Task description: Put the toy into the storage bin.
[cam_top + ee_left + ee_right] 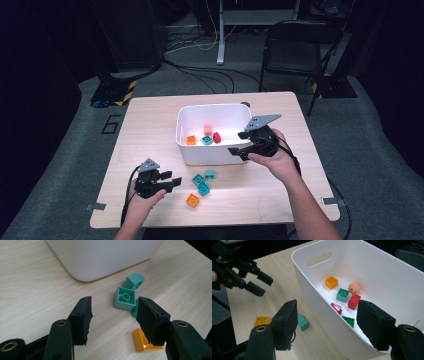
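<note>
The left gripper [113, 320] hangs low over the table [145, 130] with its jaws wide apart and nothing between them, touching no brick. In its own view a teal brick [125, 298] lies at 12 o'clock from the gap, studs hollow side up, with a second teal brick [135, 281] tilted just behind it and the edge of a third showing by the right jaw. An orange brick [141, 341] lies partly under that right jaw, at 4 o'clock from the gap; whether it touches the jaw I cannot tell.

The right gripper [325, 325] is also spread wide and empty, held over the near wall of the white bin [372, 270], one jaw outside the wall and one inside.

In the high view the left gripper [167, 182] sits at 9 o'clock from the loose bricks, and the right gripper [240, 143] at the bin's 4 o'clock corner.

No brand, label or writing can be read on the bricks, bin or grippers.

The right gripper view looks into the bin: an orange brick [331, 282], a teal one [342, 295], a pink one [354, 288], a red one [354, 301], a dark red one [336, 307] and a green one [349, 321] against the near wall. The high view shows fewer of these, but adds a black chair [292, 47] and floor cables [200, 70] at 12 o'clock beyond the table.
</note>
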A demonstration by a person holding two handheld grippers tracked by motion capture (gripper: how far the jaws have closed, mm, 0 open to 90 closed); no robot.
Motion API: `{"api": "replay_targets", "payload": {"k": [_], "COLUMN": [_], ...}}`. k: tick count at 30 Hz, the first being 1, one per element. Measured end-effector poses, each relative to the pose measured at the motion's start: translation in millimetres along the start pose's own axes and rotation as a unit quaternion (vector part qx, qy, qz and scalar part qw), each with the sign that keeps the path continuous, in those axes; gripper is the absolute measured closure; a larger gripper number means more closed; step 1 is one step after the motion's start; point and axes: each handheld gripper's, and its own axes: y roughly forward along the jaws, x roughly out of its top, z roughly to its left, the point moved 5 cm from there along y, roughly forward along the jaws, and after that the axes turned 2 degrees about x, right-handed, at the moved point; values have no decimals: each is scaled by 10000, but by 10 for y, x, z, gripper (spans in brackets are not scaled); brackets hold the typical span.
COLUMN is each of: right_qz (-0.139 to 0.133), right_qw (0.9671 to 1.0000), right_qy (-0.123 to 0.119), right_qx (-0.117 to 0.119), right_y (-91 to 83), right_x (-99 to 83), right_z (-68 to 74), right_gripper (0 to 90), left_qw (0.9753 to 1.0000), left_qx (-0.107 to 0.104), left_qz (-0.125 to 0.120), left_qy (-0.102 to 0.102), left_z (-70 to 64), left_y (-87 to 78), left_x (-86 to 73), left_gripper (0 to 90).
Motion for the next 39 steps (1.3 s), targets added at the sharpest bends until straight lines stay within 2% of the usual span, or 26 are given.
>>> {"api": "replay_targets", "payload": {"k": [4,13,23,25,34,37,39], "right_qz": [-46,-86,-62,-34,-49,-52,-57], "right_qw": [10000,10000,10000,10000,10000,10000,10000], "right_qy": [3,-33,-58,-49,-47,0,-24], "right_qx": [4,17,1,2,-7,-20,-29], "right_y": [-19,-38,-11,3,1,-3,-4], "right_x": [13,23,19,13,7,-2,-4], "right_z": [6,20,31,33,25,7,-3], "right_gripper": [328,328,328,328,328,328,328], "left_qw": [9998,9993,9981,9977,9965,9952,9950], "left_qx": [21,-67,-294,-307,-330,-318,-309], "left_qz": [105,271,457,478,639,751,804], "left_qy": [151,267,299,364,432,534,506], "left_z": [-129,-305,-428,-442,-496,-494,-499], "left_y": [47,134,243,264,363,399,421], "left_x": [-90,-220,-320,-334,-400,-425,-448], "left_gripper": [454,464,454,459,463,500,542]}}
